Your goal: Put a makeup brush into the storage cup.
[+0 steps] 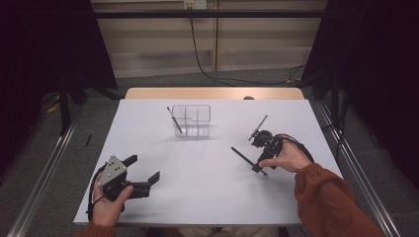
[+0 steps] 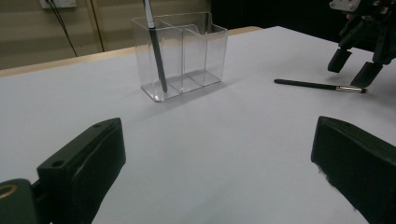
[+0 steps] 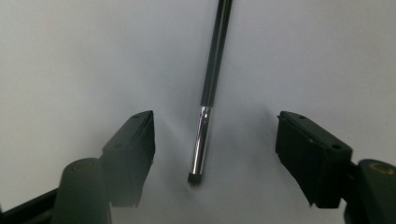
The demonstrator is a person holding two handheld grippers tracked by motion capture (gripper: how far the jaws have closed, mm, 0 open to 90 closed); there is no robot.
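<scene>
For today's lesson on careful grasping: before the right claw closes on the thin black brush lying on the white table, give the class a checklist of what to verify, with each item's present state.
1. Thin black brush with silver ferrule lies between the right claw jaws: ok.
2. Pads pressing on the brush: not ok; a gap shows on both sides.
3. Brush lies flat on the white table, with nothing else beside it: ok.
4. Clear plastic three-compartment holder stands upright: ok.
5. Free compartments: ok; one end compartment holds a dark pen-like stick, the other two look empty.
6. Left claw open, away from the brush: ok.
</scene>
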